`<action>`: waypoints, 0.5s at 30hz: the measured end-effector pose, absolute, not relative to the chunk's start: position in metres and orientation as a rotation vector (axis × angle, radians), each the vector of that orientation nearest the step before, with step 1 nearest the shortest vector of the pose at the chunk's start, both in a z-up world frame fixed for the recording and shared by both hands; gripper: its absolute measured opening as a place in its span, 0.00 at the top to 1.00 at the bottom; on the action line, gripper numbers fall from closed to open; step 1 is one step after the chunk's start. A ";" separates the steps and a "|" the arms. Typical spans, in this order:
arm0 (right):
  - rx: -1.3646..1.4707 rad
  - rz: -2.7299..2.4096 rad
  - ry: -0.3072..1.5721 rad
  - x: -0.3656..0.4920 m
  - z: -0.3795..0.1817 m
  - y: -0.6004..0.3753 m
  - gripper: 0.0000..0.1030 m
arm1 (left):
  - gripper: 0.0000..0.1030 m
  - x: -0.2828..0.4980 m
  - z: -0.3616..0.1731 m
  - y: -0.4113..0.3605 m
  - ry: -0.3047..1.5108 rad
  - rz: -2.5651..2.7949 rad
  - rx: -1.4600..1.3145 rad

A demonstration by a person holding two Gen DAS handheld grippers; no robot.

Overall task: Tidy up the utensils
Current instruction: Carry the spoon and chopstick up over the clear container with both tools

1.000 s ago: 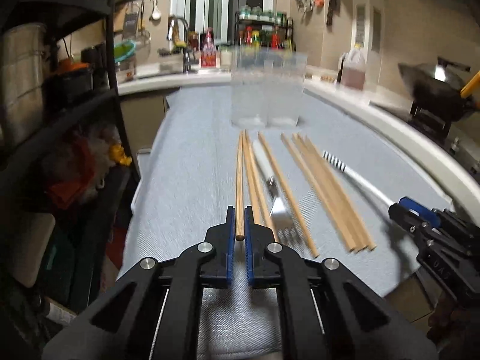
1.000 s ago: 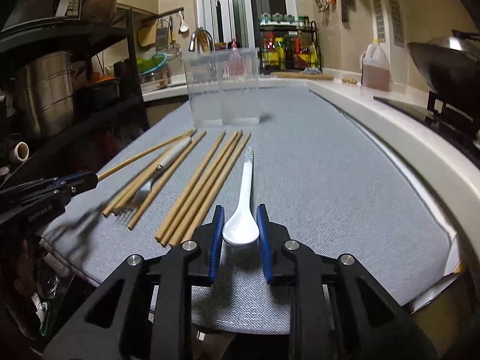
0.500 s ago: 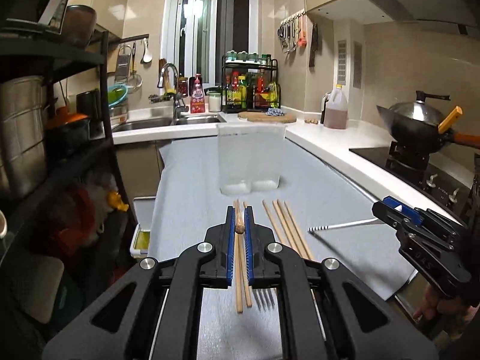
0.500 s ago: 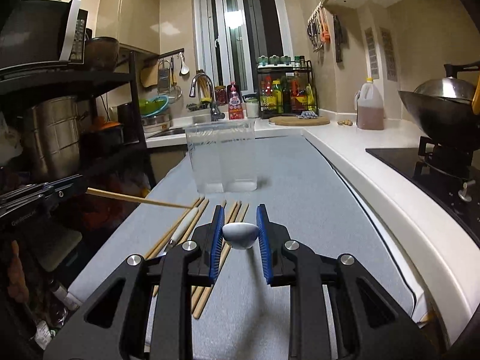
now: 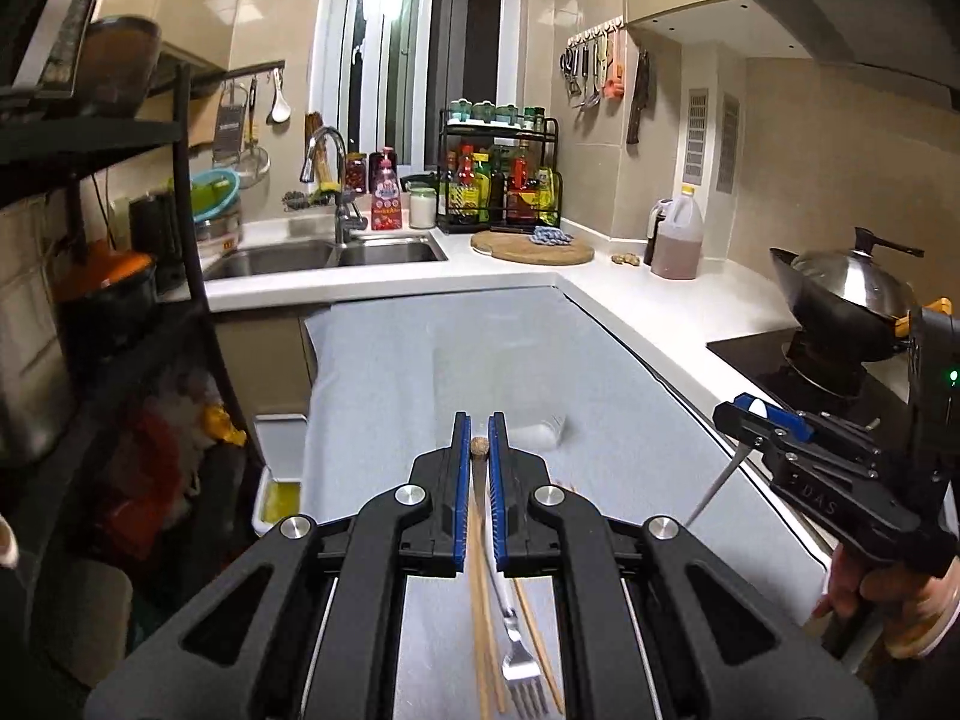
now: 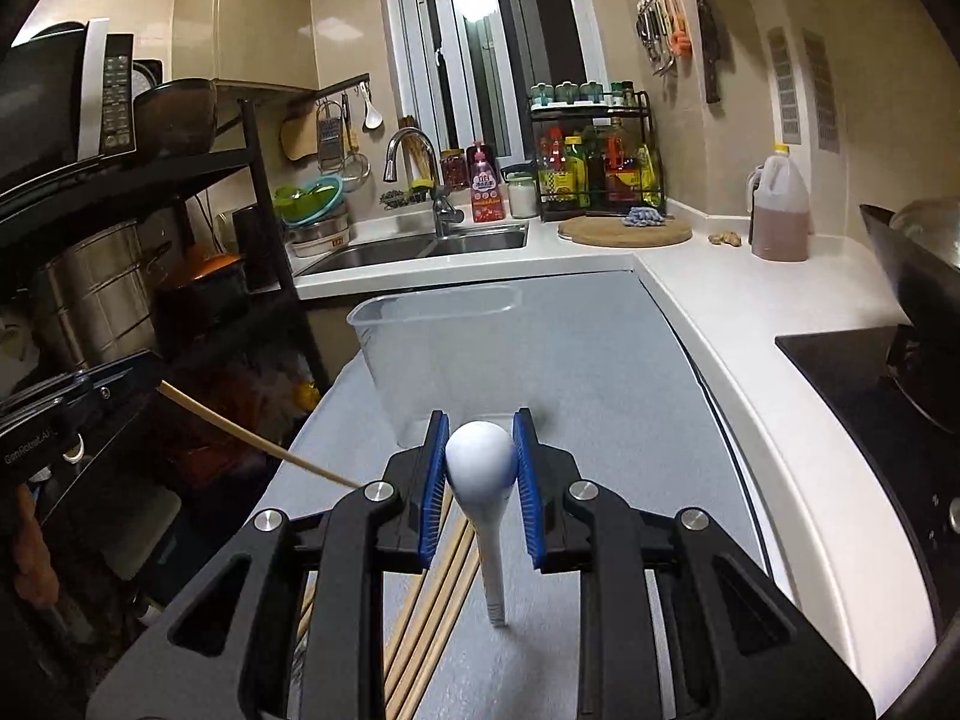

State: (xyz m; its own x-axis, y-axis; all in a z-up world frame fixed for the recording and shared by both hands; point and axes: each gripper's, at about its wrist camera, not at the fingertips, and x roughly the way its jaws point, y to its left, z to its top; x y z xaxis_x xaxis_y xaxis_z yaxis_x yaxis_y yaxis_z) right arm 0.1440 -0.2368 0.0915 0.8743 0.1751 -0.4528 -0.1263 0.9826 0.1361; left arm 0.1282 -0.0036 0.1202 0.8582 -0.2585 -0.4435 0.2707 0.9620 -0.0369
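both grippers rose: left gripper (image 5: pixel 479 443) pinches chopstick (image 5: pixel 478 445), right gripper (image 6: pixel 480 461) clamps spoon (image 6: pixel 482 463).

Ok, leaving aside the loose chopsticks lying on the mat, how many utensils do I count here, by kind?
Chopstick, held in the left tool: 1
White spoon, held in the right tool: 1
Fork, lying on the grey mat: 1
Total: 3

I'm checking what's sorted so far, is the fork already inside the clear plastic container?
No, the fork lies on the grey mat among chopsticks, and the clear container looks empty.
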 end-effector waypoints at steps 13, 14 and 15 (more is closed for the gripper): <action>0.064 0.196 0.485 0.187 0.146 -0.239 0.78 | 0.94 0.169 0.165 -0.005 0.487 -0.293 0.053; 0.061 0.200 0.477 0.192 0.157 -0.240 0.78 | 0.94 0.173 0.175 -0.005 0.477 -0.299 0.054; 0.059 0.203 0.470 0.196 0.166 -0.239 0.78 | 0.94 0.176 0.183 -0.005 0.466 -0.302 0.054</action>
